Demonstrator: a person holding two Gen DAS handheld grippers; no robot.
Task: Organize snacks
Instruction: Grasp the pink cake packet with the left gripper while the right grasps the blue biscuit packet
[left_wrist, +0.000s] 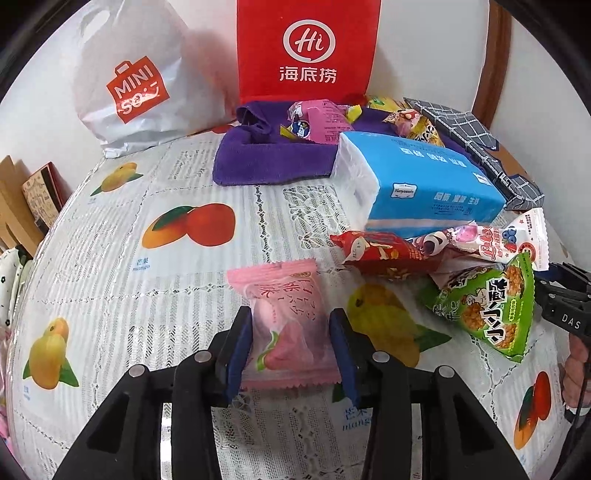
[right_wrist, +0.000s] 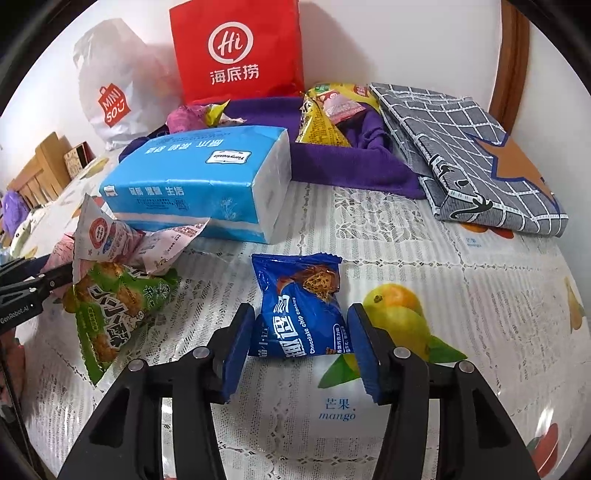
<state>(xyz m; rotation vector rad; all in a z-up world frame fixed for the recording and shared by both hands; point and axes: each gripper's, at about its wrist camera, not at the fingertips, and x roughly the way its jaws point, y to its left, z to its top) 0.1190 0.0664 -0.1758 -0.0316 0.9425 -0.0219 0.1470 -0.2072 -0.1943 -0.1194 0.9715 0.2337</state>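
Observation:
In the left wrist view my left gripper (left_wrist: 291, 332) is shut on a pink snack packet (left_wrist: 286, 325), its blue pads pressed on both sides. In the right wrist view my right gripper (right_wrist: 301, 325) holds a blue chocolate chip cookie packet (right_wrist: 301, 310) between its pads. A green snack packet (left_wrist: 491, 306) lies with a red packet (left_wrist: 384, 254) and a white packet (left_wrist: 498, 240) in front of a blue tissue pack (left_wrist: 417, 184). Several snacks (left_wrist: 321, 118) lie on a purple cloth (left_wrist: 273, 158) at the back. The green packet also shows in the right wrist view (right_wrist: 118, 310).
A red Hi paper bag (left_wrist: 308, 51) and a white Miniso bag (left_wrist: 136, 77) stand against the wall. A folded grey checked cloth (right_wrist: 465, 155) lies at the right. The fruit-print tablecloth (left_wrist: 155, 258) covers the table. Cardboard boxes (left_wrist: 33, 199) stand at the left.

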